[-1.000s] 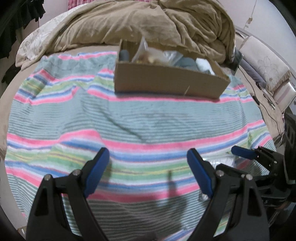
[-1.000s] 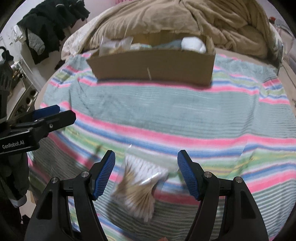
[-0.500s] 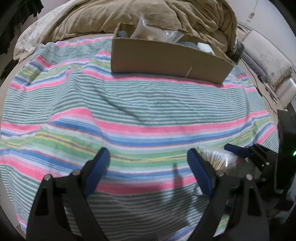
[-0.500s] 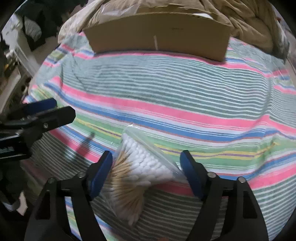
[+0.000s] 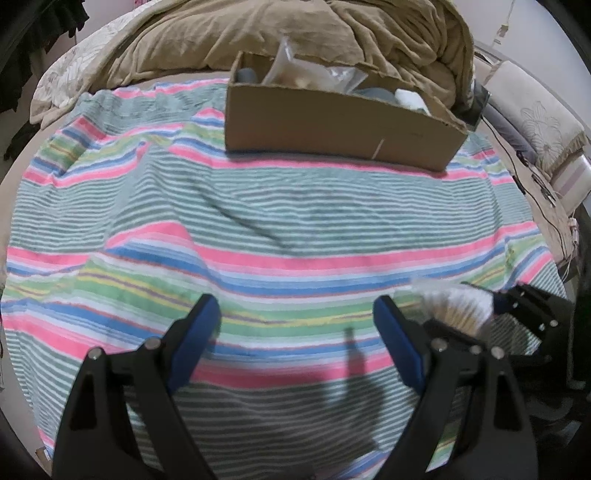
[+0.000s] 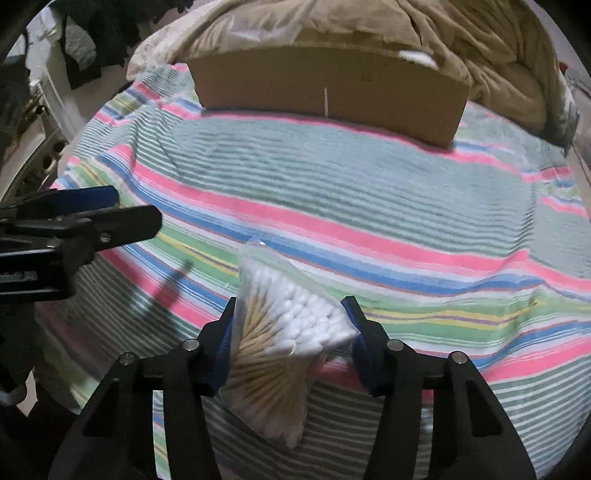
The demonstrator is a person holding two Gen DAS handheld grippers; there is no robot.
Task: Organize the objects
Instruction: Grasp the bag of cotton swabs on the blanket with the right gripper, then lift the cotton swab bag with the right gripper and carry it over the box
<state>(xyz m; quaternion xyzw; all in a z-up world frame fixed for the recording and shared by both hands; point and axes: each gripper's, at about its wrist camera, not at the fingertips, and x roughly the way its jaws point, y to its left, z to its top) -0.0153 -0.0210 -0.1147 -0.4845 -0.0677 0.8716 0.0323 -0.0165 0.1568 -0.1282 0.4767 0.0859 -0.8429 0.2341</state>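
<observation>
A bed [image 5: 22, 184] with a rumpled tan duvet [image 5: 295, 33] carries a striped towel [image 5: 332, 221] and cardboard box [image 5: 332, 125]. The right hand-held gripper [image 6: 291, 325], open a second ago, now clamps the cotton-swab bag [image 6: 284, 343] near the towel's front edge; the left hand-held gripper [image 5: 295, 325] stays wide open, empty.

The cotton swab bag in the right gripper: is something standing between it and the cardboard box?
Nothing visible does. Between the cotton swab bag, clamped in the right gripper, and the cardboard box lies only bare striped blanket.
</observation>
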